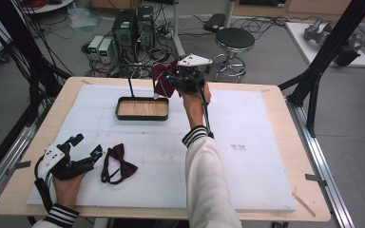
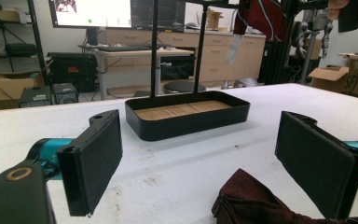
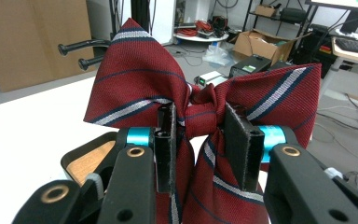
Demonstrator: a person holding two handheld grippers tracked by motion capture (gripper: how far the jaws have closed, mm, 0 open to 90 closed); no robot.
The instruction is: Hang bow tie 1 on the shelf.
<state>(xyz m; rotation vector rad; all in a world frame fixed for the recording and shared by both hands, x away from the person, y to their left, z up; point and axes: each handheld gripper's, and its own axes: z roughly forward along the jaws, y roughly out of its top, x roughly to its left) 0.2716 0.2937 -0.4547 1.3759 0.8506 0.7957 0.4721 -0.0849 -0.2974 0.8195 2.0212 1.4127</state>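
your right gripper [image 1: 175, 78] is raised above the table's far side, and its jaws are pinched narrow on the middle of a striped red bow tie [image 3: 200, 107]; in the right gripper view the knot sits between the two black pads [image 3: 167, 147], the wings spread out to either side above them, and more of the red cloth hangs down between the jaws toward the camera. the stripes on it are white and dark blue. below and to the left of that gripper lies a black tray [image 1: 142, 108] with a wooden floor, and the held tie hangs just over the tray's right end; in the right gripper view a corner of the tray [image 3: 86, 158] shows under the left wing. from the high view you cannot tell whether the tie touches the tray's rim. your left gripper [image 1: 83, 159] rests low on the white mat [image 1: 247, 156] at the near left, held in your left hand [image 1: 69, 185], with its jaws standing wide and nothing between them. just past its tips, to its right, a second bow tie [image 1: 119, 164], dark maroon, lies flat on the mat with its strap looped around it; in the left gripper view a fold of it [image 2: 261, 200] sits near the right-hand pad, low in front, though whether it touches that pad is unclear. straight ahead of the left gripper, well apart from it, the tray [image 2: 186, 114] stands on the mat, with the striped tie [image 2: 261, 16] hanging high beyond it.
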